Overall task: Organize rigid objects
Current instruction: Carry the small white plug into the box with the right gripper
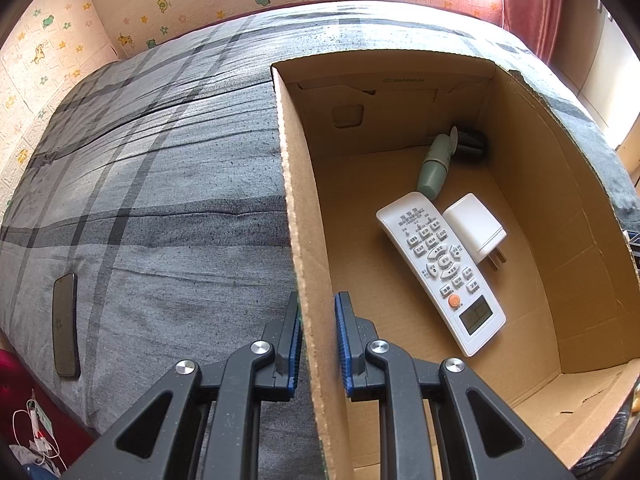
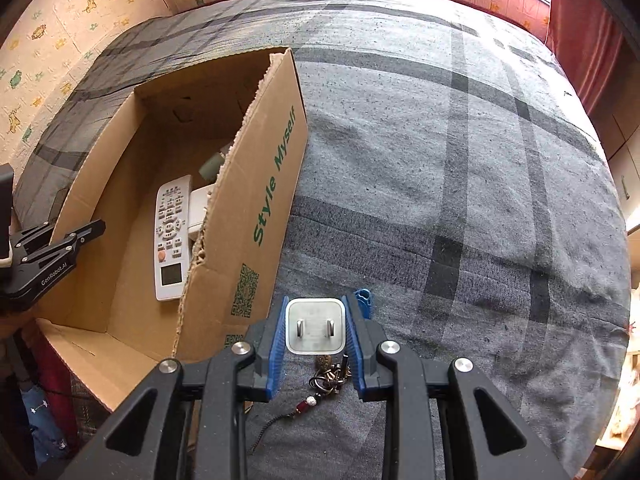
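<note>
A cardboard box (image 1: 532, 184) stands on the plaid bed. In it lie a white remote (image 1: 440, 268), a white plug adapter (image 1: 476, 228) and a green handheld fan (image 1: 434, 164). My left gripper (image 1: 318, 344) straddles the box's left wall (image 1: 304, 240), its pads close on either side; contact is unclear. My right gripper (image 2: 316, 332) is shut on a second white plug adapter (image 2: 315, 326), prongs facing the camera, just right of the box (image 2: 256, 200). The remote also shows in the right wrist view (image 2: 172, 236), and so does the left gripper (image 2: 86, 234).
A dark phone (image 1: 65, 324) lies on the bed left of the box. A key ring with a cord (image 2: 326, 378) and a blue object (image 2: 363, 300) lie on the bed by my right gripper. Walls ring the bed; a red curtain (image 2: 580, 36) hangs right.
</note>
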`<state>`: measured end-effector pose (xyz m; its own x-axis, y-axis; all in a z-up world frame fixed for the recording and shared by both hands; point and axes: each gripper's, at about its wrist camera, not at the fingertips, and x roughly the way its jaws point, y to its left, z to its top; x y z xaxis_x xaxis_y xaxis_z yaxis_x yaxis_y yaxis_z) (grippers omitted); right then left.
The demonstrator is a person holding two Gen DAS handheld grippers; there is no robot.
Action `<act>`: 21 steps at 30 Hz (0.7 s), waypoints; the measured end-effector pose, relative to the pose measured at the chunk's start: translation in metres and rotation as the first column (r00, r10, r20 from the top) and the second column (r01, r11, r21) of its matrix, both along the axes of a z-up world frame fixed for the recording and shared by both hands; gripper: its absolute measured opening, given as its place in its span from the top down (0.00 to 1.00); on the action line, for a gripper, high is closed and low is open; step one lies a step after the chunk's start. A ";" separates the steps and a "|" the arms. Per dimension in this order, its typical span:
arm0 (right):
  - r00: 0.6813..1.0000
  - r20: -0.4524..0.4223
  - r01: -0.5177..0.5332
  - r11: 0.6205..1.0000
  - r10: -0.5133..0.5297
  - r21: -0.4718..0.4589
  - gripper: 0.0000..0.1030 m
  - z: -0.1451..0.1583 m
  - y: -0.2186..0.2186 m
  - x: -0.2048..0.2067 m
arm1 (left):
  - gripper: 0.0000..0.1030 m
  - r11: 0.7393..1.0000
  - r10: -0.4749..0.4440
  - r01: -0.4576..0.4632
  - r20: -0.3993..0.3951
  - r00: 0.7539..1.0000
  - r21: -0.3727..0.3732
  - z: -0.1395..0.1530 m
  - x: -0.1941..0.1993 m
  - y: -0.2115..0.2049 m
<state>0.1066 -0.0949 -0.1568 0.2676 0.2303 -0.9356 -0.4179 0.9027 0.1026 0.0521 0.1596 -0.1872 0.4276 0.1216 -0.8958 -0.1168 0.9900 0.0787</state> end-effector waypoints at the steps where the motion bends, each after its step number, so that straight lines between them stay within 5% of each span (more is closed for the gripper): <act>1: 1.000 0.004 -0.001 1.000 0.001 -0.003 0.73 0.003 0.001 -0.001 | 0.82 1.000 0.000 0.000 0.000 1.000 0.000 0.000 0.000 0.000; 21: 0.996 0.077 -0.050 0.999 0.051 -0.009 0.73 0.064 0.030 -0.009 | 0.82 1.000 -0.004 0.004 -0.001 1.000 0.005 -0.001 0.002 -0.002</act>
<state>0.0973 -0.0645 -0.0930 0.3274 0.2386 -0.9143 -0.4695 0.8808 0.0617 0.0536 0.1580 -0.1880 0.4273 0.1244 -0.8955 -0.1126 0.9901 0.0838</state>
